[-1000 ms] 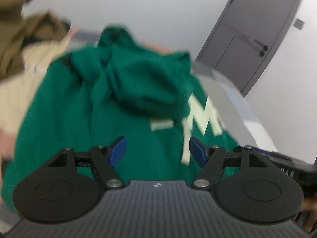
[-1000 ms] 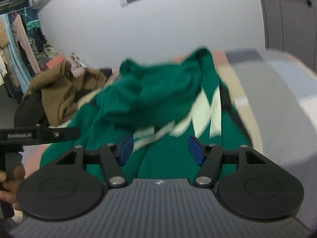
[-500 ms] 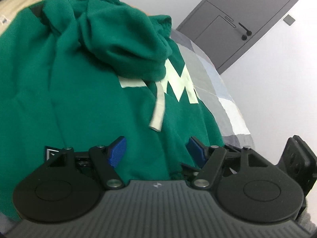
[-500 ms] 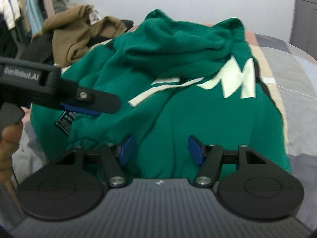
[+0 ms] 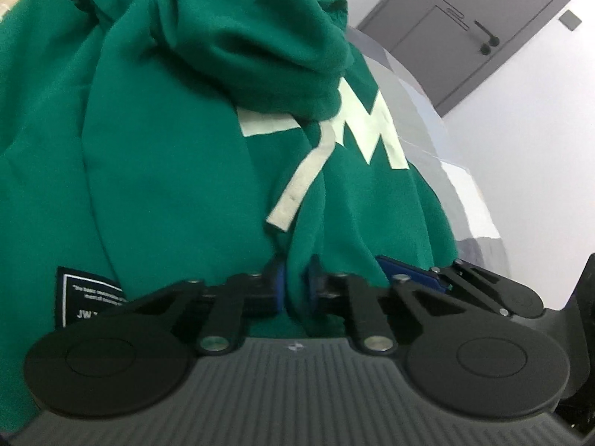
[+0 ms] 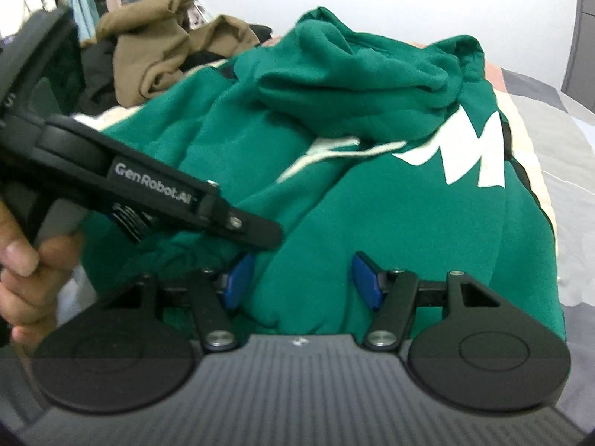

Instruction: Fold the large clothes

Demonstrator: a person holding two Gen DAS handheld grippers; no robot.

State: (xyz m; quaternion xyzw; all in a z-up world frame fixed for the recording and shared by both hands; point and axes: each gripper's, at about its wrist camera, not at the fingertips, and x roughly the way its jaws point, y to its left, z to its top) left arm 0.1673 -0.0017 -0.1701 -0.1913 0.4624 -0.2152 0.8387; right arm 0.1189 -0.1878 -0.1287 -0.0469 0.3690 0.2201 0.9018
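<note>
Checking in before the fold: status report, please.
Left gripper just closed, pinching hoodie hem. Right gripper open, hem fabric between pads. Hoodie rumpled on bed. Nothing blocking.

A bed [image 6: 557, 141] with a grey patchwork cover carries a green hoodie [image 6: 372, 223] spread across it, with a heap of brown clothes [image 6: 156, 52] behind it.

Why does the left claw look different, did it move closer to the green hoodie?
Yes. The left gripper came down toward the green fleece hoodie, whose white letter M looms larger, and its jaws have just closed on a fabric fold.
</note>
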